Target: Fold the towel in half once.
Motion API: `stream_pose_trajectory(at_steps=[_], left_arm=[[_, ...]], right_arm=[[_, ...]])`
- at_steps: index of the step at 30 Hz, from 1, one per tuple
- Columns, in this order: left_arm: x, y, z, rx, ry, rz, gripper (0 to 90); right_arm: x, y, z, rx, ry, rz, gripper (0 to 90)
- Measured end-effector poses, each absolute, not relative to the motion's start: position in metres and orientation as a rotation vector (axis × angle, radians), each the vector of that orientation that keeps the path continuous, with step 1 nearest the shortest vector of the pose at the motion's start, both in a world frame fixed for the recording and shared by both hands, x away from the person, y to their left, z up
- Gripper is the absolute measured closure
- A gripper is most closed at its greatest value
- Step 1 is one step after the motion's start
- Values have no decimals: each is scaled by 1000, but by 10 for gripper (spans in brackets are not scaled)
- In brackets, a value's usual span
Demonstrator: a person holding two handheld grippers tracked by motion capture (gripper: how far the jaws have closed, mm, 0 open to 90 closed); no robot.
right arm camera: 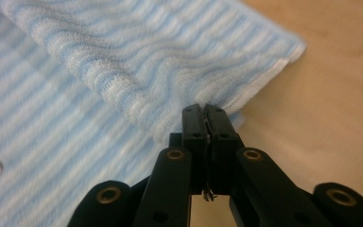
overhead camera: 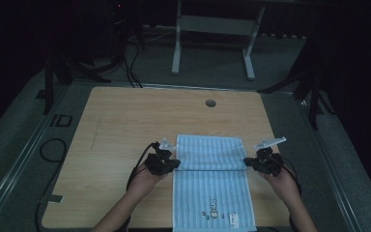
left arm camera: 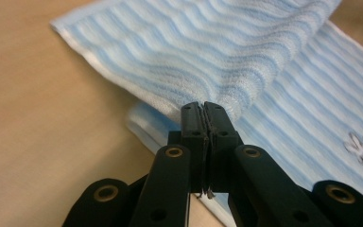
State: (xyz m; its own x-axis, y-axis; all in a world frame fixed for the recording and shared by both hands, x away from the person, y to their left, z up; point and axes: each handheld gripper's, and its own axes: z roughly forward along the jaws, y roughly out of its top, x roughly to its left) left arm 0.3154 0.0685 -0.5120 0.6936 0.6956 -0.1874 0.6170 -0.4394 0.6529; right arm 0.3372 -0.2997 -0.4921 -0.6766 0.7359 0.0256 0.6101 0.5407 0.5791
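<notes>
Black jaws of the left gripper (left arm camera: 203,111) and right gripper (right arm camera: 203,113), pressed together, each pinch one corner of the folded-over layer of the striped blue towel (overhead camera: 212,169), whose long axis runs from the table (overhead camera: 125,125) near edge away, fold line level between both, equally near.

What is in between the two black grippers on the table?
The blue striped towel. In the high view its folded part stretches from the left gripper across to the right gripper, and each has its jaws shut on one edge.
</notes>
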Motion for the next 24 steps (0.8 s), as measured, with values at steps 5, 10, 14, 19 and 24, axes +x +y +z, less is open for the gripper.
stream_pose_trajectory(at_steps=[5, 10, 14, 19, 24], left_arm=[[303, 67, -529, 2231, 995, 73, 843], [297, 77, -516, 2193, 1012, 106, 633], [300, 77, -505, 2168, 987, 135, 596], [307, 52, -515, 2231, 932, 117, 579], [317, 38, -533, 2302, 939, 104, 590]], right_arm=[[321, -305, -511, 1174, 2592, 829, 843], [316, -316, -509, 1249, 2577, 824, 735], [312, -312, -490, 1224, 2532, 875, 672], [319, -290, -492, 1130, 2572, 830, 668], [333, -279, -509, 1129, 2589, 757, 677]])
